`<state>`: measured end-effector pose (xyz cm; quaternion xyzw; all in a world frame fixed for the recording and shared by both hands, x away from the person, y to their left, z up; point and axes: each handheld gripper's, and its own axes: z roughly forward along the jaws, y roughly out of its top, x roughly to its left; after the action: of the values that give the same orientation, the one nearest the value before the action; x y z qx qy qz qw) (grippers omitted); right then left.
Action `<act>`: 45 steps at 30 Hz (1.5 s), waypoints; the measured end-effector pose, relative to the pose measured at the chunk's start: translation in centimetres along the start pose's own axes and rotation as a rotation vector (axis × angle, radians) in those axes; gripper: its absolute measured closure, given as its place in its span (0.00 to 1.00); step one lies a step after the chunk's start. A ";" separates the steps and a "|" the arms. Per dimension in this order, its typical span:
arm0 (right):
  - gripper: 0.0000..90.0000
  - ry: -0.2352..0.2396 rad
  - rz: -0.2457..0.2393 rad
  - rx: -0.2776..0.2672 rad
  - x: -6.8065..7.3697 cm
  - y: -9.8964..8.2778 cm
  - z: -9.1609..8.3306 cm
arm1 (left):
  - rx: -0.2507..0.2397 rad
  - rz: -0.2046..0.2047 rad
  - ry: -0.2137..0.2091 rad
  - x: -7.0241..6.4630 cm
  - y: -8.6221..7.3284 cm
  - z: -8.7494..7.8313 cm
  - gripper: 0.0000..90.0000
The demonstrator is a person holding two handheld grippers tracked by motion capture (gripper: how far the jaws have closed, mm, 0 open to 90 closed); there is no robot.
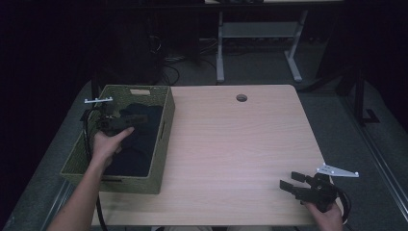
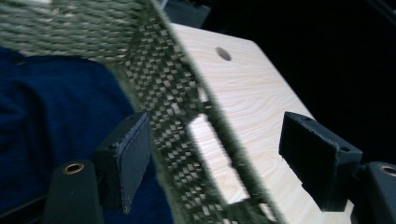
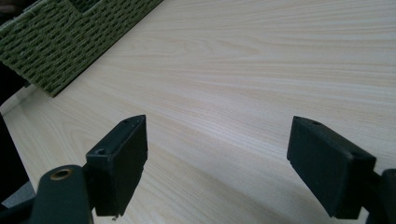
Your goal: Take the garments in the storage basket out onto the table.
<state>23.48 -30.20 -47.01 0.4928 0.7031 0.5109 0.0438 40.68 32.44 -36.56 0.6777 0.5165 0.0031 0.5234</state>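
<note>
your left hand (image 1: 108, 143) comes up from the bottom edge with the forearm angled toward the far left, fingers wrapped round the black two-jaw left gripper (image 1: 137, 118), which points off to your right. its jaws stand wide apart, the flat dark pads (image 2: 133, 156) facing each other. your right hand (image 1: 327, 214) sits low at the near right, holding the black right gripper (image 1: 292, 182) aimed left, jaws also spread wide, pads (image 3: 123, 161) parallel.
</note>
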 end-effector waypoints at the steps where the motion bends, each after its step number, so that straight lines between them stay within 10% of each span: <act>1: 0.22 0.003 0.005 -0.006 -0.1 0.0 -0.2 | 0.010 -0.004 0.010 0.3 0.0 0.1 0.28; 25: 0.22 0.012 -0.013 0.011 0.3 0.1 0.3 | 0.144 -0.103 0.196 4.7 -0.5 1.3 0.33; 45: 0.22 0.030 -0.019 0.015 0.6 0.1 0.5 | 0.265 -0.195 0.248 6.4 -1.1 2.2 0.32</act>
<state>23.51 -29.41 -46.89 0.4787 0.7121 0.5124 0.0343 44.11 35.25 -41.79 0.6819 0.6360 -0.0320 0.3598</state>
